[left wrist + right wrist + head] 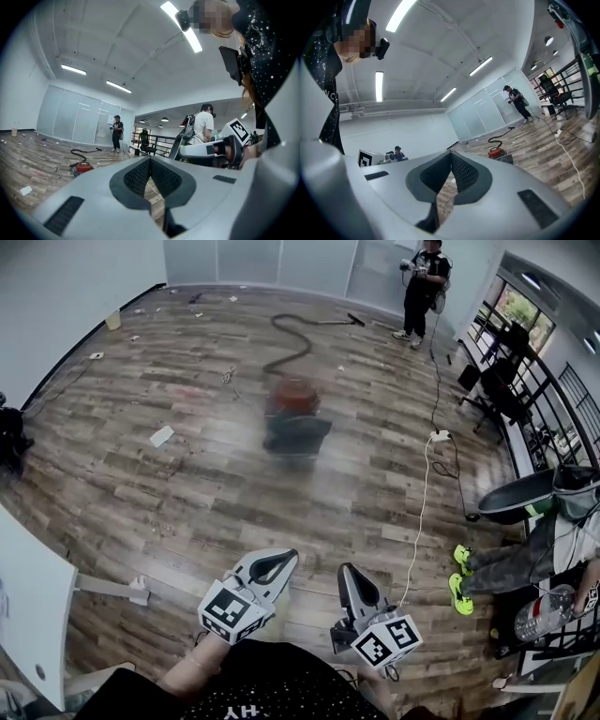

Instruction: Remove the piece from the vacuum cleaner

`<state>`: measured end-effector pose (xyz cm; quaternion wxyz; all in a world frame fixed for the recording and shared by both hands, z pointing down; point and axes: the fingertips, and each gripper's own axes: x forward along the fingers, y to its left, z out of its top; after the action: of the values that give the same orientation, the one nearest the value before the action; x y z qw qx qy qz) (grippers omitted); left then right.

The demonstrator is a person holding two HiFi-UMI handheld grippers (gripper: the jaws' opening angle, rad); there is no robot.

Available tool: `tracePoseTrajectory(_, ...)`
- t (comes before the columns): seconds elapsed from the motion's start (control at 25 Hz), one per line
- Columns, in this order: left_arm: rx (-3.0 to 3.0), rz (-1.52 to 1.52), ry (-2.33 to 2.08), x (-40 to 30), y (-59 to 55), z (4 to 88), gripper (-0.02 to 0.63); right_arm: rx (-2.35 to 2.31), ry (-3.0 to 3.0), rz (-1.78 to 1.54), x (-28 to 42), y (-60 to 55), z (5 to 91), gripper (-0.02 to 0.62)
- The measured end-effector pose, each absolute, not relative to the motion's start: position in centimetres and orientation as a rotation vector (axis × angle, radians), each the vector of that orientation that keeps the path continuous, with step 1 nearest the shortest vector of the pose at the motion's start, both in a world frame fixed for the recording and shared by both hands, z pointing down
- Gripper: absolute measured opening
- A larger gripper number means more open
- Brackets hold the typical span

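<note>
The red vacuum cleaner [295, 413] stands on the wooden floor in the middle of the room, blurred, with a dark part at its front. Its black hose [291, 338] snakes away toward the far wall. It is small and far off in the left gripper view [83, 167] and in the right gripper view [497, 152]. My left gripper [281, 563] and right gripper [349, 570] are held side by side low in the head view, well short of the cleaner. Both point toward it. The left gripper's [150, 159] jaws meet with nothing between them, and so do the right gripper's [451, 154].
A white cable [424, 493] runs from a power strip [441, 436] along the floor on the right. A person [422, 287] stands at the back. Another sits at right with green shoes [461, 577]. A white table [28, 615] is at left, and a paper scrap [161, 436] lies on the floor.
</note>
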<state>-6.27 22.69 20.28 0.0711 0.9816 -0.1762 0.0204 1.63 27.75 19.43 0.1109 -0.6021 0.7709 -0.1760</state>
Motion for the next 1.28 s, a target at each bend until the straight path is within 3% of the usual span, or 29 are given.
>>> tracePoseTrajectory(0.56, 2.98, 0.044, -0.497, 3.2, 2.0, 18.7, 0.009, -1.682, 2.168, -0.537, 12.7, 6.7, 18.2, 0.011)
tracePoseTrajectory(1.28, 2.865, 0.13, -0.609, 7.9, -12.7, 22.6, 0.009, -1.664, 2.207, -0.652, 19.7, -8.9, 21.7, 0.011)
